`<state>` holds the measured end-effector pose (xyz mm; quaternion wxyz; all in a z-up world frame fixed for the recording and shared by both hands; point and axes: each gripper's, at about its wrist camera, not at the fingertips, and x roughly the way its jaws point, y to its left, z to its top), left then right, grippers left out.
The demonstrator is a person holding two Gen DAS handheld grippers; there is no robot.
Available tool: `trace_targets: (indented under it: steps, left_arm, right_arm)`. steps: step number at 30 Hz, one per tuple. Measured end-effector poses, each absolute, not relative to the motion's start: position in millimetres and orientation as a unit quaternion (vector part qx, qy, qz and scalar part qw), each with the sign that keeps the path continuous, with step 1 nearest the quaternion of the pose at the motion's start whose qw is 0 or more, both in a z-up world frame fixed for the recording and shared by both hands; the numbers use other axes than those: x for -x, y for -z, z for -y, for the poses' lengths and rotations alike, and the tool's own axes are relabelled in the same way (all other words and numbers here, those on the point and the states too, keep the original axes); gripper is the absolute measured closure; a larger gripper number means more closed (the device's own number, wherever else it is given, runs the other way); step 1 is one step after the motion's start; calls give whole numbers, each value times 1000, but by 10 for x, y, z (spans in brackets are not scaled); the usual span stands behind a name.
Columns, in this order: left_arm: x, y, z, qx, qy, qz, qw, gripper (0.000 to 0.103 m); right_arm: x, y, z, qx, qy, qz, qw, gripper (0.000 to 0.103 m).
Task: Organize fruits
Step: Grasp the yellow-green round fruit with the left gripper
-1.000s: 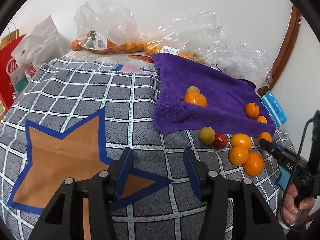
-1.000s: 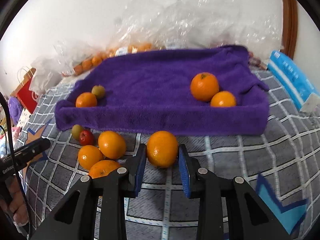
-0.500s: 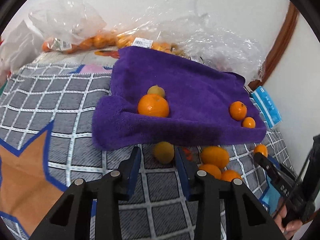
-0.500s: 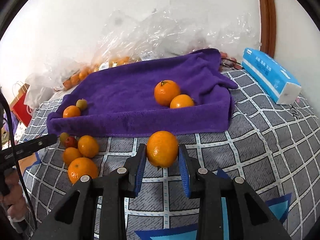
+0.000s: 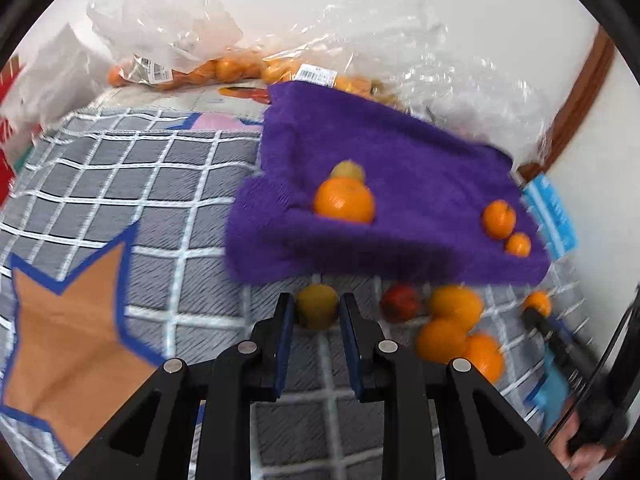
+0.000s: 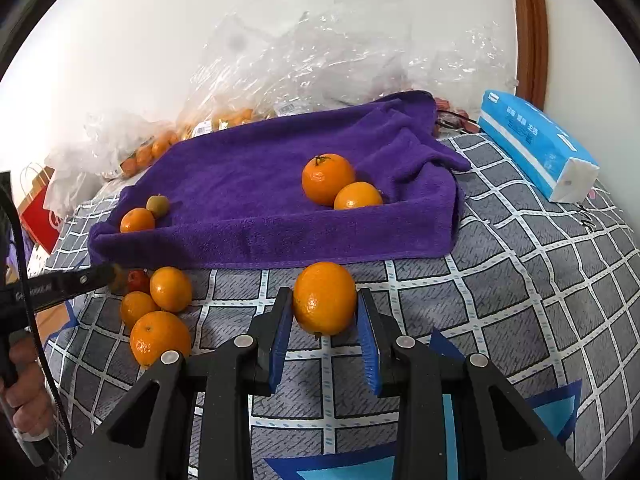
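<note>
1. The small yellow-green fruit sits between the fingers of the left tongs, just in front of the near edge of the purple towel. These tongs have just been closing, and their blue pads now press on the fruit's two sides.
2. It looks light, round and smooth-skinned, so it may roll or squirt out if pinched off-centre. Judged from its shape, the widest middle is the place to hold, with gentle pressure, since a ripe one bruises easily.
3. The orange is clamped in the right tongs, over the checked cover and just short of the towel. It looks heavier and firmer, with dimpled peel that gives the pads some grip.
4. On the towel lie two pairs, well apart: an orange with a yellow-green fruit at one end, and two oranges at the other.
5. Loose beside the left tongs are a red fruit and three oranges touching one another.
6. Beyond the towel lie clear plastic bags with more oranges, and a blue tissue pack rests to one side.
</note>
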<state>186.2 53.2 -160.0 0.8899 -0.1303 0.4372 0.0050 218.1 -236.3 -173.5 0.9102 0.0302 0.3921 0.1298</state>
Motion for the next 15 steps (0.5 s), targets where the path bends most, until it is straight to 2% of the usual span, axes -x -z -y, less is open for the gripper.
trace_targets:
  steps: [6,10,15]
  left_arm:
    - [-1837,1693,-437,71,-22,-419,905,74]
    - [-1872,1692,-413,63,-22,-412,909,79]
    - [-1990,1692,-460,80,-23,-410,908,79]
  right_arm:
    - [-2187,1739,2367,-28,-130,-394,910,71]
    - [-2192,1739,2401,-39,-131,-393,909,71]
    - [-2197,1741,2379,-38,-131,-395,909,71]
